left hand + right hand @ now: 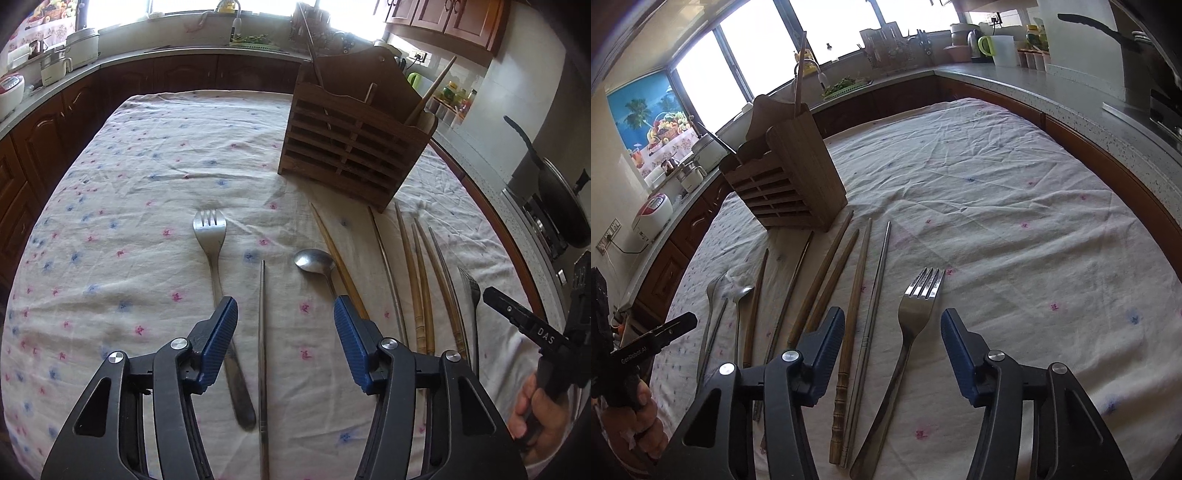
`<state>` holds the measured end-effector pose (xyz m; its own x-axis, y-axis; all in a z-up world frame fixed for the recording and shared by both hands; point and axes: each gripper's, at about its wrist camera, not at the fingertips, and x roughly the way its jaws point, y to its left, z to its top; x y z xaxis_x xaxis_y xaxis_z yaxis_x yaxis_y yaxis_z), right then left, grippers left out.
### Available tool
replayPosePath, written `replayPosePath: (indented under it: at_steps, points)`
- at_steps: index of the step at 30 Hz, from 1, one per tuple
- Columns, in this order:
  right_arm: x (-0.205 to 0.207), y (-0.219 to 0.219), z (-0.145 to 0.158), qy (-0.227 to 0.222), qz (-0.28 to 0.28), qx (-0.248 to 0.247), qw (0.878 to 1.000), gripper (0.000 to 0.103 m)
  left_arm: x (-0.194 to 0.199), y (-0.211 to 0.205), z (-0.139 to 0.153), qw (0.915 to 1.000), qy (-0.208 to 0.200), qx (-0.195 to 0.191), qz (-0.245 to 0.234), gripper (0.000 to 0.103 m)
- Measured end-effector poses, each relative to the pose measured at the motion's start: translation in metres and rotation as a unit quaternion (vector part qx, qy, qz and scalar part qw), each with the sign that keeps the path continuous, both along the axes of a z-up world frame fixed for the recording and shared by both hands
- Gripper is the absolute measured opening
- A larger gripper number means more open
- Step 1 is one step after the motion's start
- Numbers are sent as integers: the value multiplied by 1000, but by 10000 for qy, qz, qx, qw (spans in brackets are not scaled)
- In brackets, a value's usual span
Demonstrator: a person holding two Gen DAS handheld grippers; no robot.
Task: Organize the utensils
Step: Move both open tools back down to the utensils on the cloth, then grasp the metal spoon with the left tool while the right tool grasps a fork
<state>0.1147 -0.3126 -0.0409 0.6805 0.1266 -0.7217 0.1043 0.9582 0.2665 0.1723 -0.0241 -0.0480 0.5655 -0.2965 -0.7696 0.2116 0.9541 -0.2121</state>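
Note:
A wooden slatted utensil holder stands on the flowered cloth, also in the right wrist view, with a few chopsticks in it. In the left wrist view a steel fork, a metal chopstick and a spoon lie before my open, empty left gripper. Several wooden and metal chopsticks lie to the right. In the right wrist view my open, empty right gripper hovers over another fork, beside a metal chopstick and wooden chopsticks.
The table's cloth is ringed by a kitchen counter with cabinets below. A rice cooker, pots, a kettle and a pan sit on the counter. The other hand and gripper show at each view's edge.

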Motion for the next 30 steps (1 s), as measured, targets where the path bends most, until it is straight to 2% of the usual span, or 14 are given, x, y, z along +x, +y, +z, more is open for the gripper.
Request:
replayPosePath:
  at_steps: [3,11,13,16,17,19,21,23,24,30]
  points:
    - [5,-1,-5,98,1,17,10000,48,5,-13,-3,9998,97,22,-158,52]
    - [18,-1,-16,326,-17,-43,9995,38,27,-35,-25,9977,585,-105,-333,31]
    - [22,-1,-19,389,-16,-59,9992,36,32,-39,-30,9970,677,-95,-352,23]
    - [27,2,-20,392,3,-212,9990,32,35,-43,-30,9975,601,-6,-361,20]
    - [28,2,-20,390,7,-238,9990,31,36,-44,-31,9976,586,16,-358,14]
    - [29,1,-21,391,36,-179,9991,19,39,-44,-32,9975,587,-28,-391,9]
    - [29,0,-21,360,34,-95,9993,17,39,-43,-33,9976,569,-73,-399,9]
    - [27,-1,-21,341,58,39,9994,11,38,-41,-33,9976,559,-105,-399,7]
    - [27,-2,-20,331,63,91,9994,4,38,-40,-32,9976,559,-125,-399,7]
    - [20,4,-6,94,172,171,9997,3,34,-32,-27,9973,523,-294,-413,3]
